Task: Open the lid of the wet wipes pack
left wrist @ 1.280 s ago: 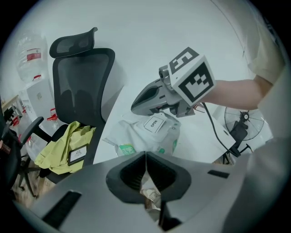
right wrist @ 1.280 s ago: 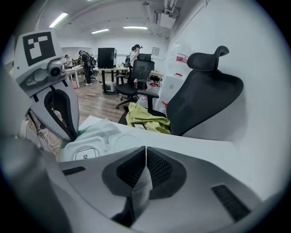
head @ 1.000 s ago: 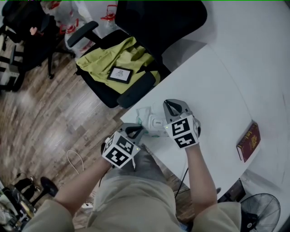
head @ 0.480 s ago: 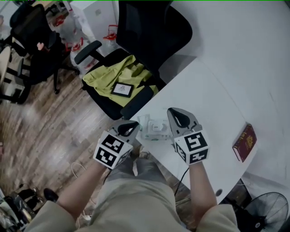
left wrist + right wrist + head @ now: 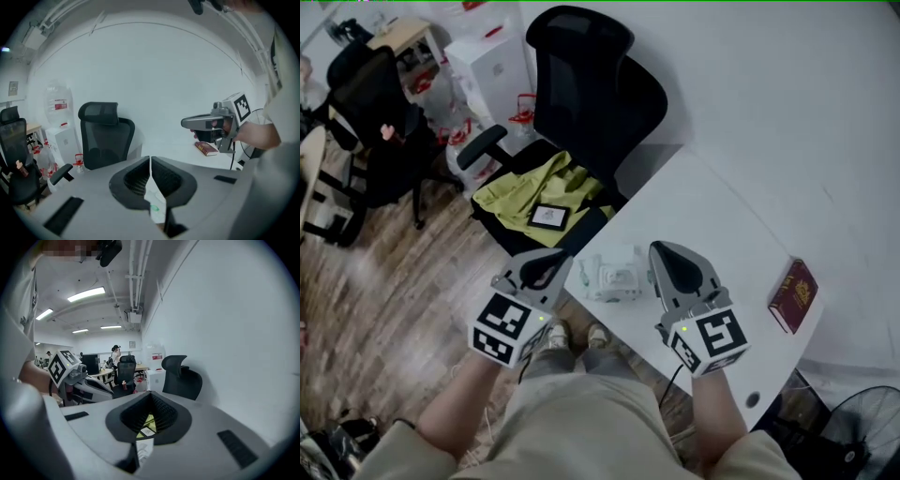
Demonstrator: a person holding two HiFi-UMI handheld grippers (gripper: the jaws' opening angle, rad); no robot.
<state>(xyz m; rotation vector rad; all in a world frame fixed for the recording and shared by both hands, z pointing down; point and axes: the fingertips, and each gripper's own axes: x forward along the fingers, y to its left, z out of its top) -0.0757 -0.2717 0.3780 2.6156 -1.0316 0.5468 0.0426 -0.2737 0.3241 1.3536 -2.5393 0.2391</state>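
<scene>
Left gripper (image 5: 561, 257), right gripper (image 5: 662, 249): both rising clear of the pack since a second ago, jaws clenched, gripping nothing. Wipes pack (image 5: 614, 276): lying at the table's (image 5: 722, 220) near-left edge between them; lid possibly open.

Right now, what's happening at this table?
A person holds a tool in each hand. The left tool and right tool are both shut and empty, held clear of the wipes pack, which lies near the table edge, between them in the head view. Neither touches it. Whether its lid is open is too small to tell.
</scene>
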